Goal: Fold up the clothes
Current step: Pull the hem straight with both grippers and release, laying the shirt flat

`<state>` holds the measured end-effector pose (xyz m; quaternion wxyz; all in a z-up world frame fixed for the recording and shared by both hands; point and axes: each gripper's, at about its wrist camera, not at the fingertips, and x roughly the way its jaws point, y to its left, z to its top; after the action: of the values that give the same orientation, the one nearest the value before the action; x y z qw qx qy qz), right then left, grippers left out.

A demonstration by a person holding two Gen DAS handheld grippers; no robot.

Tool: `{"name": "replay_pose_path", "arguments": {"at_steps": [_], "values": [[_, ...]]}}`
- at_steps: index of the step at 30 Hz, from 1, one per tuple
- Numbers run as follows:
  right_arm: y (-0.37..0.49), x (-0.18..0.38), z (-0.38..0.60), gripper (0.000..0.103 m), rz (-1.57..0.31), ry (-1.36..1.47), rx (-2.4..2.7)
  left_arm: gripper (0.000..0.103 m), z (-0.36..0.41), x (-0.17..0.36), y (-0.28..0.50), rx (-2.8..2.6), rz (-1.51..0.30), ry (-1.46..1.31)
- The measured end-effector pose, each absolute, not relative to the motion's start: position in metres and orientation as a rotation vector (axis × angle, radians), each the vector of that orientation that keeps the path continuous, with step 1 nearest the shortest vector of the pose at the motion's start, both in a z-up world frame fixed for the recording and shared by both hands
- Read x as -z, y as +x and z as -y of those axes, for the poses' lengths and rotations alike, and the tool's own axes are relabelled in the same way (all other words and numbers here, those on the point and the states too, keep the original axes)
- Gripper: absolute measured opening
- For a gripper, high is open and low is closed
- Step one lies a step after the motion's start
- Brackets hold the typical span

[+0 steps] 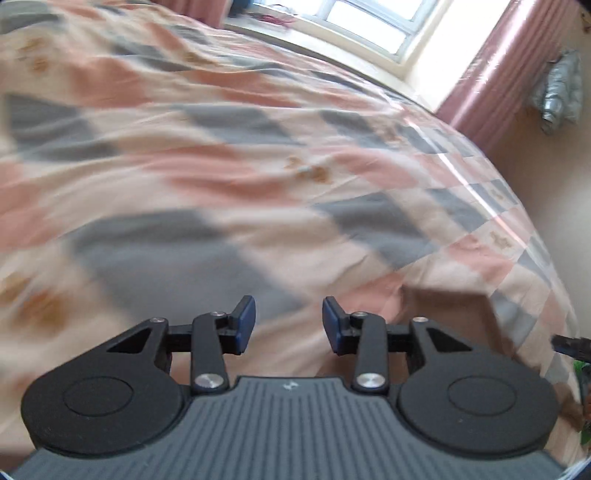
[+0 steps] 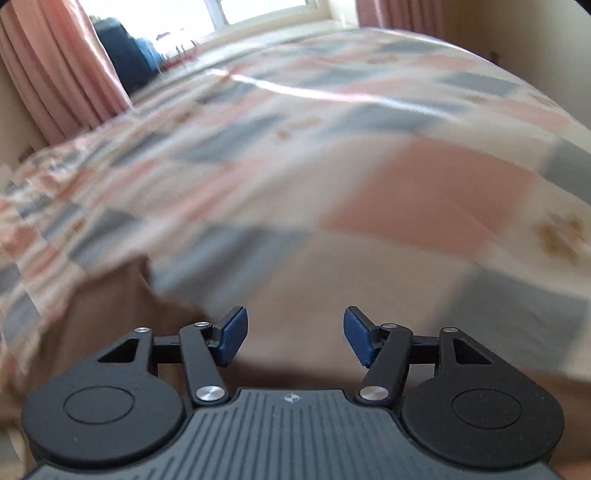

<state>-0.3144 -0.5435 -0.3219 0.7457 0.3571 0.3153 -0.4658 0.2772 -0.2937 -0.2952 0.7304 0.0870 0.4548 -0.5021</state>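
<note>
A tan-brown garment (image 1: pixel 448 314) lies on the checked bedspread (image 1: pixel 258 166), just right of my left gripper (image 1: pixel 289 321). The left gripper is open, its blue pads apart with nothing between them, low over the bedspread. In the right wrist view the same brown garment (image 2: pixel 107 299) spreads to the lower left and runs under my right gripper (image 2: pixel 295 334), which is open and empty. The bedspread (image 2: pixel 369 147) fills the area beyond. Both views are motion-blurred, so the garment's shape and folds are unclear.
A bright window (image 1: pixel 365 22) stands past the far side of the bed, with pink curtains (image 1: pixel 495 74) beside it. A silver padded jacket (image 1: pixel 559 92) hangs on the right wall. A dark blue object (image 2: pixel 125 55) sits by the window. A dark thing (image 1: pixel 572 345) pokes in at the right edge.
</note>
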Motion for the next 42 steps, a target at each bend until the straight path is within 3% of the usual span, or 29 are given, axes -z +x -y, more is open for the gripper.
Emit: {"name": "replay_pose_path", "arguments": {"at_steps": [3,4,5,7,8,9,11,13,15,18,22,25,29,42], "values": [[-0.357,0.35,0.511,0.056,-0.88,0.754,1.132,0.035,0.232,0.324,0.272,0.97,-1.073,0.291],[-0.37,0.357,0.502,0.054,-0.919,0.724,1.188,0.033,0.214,0.331,0.273,0.92,-1.087,0.298],[-0.385,0.359,0.495,0.054,-0.908,0.711,1.239,0.022,0.198,0.337,0.275,0.871,-1.095,0.29],[-0.411,0.351,0.488,0.054,-0.878,0.756,1.371,0.019,0.174,0.337,0.275,0.795,-1.1,0.27],[-0.422,0.344,0.483,0.055,-0.845,0.79,1.409,0.021,0.17,0.326,0.27,0.783,-1.093,0.256],[-0.433,0.335,0.477,0.057,-0.788,0.827,1.411,0.031,0.165,0.314,0.264,0.771,-1.086,0.243],[-0.453,0.321,0.463,0.068,-0.672,0.923,1.405,0.034,0.156,0.292,0.254,0.746,-1.071,0.216],[-0.466,0.314,0.443,0.068,-0.549,1.088,1.369,0.034,0.15,0.27,0.235,0.751,-1.068,0.197],[-0.467,0.311,0.418,0.069,-0.471,1.197,1.304,0.045,0.152,0.257,0.195,0.802,-1.107,0.225],[-0.448,0.312,0.374,0.071,-0.525,1.239,1.193,0.06,0.147,0.249,0.121,0.881,-1.209,0.218],[-0.422,0.31,0.322,0.071,-0.641,1.243,0.999,0.065,0.129,0.245,0.022,0.944,-1.311,0.253],[-0.417,0.285,0.283,0.072,-0.697,1.161,0.897,0.068,0.11,0.225,-0.041,0.953,-1.289,0.312],[-0.419,0.238,0.235,0.082,-0.763,0.988,0.808,0.083,0.081,0.182,-0.104,0.955,-1.199,0.394],[-0.435,0.151,0.115,0.09,-0.84,0.769,0.649,0.091,0.007,0.096,-0.211,0.848,-1.037,0.525]]}}
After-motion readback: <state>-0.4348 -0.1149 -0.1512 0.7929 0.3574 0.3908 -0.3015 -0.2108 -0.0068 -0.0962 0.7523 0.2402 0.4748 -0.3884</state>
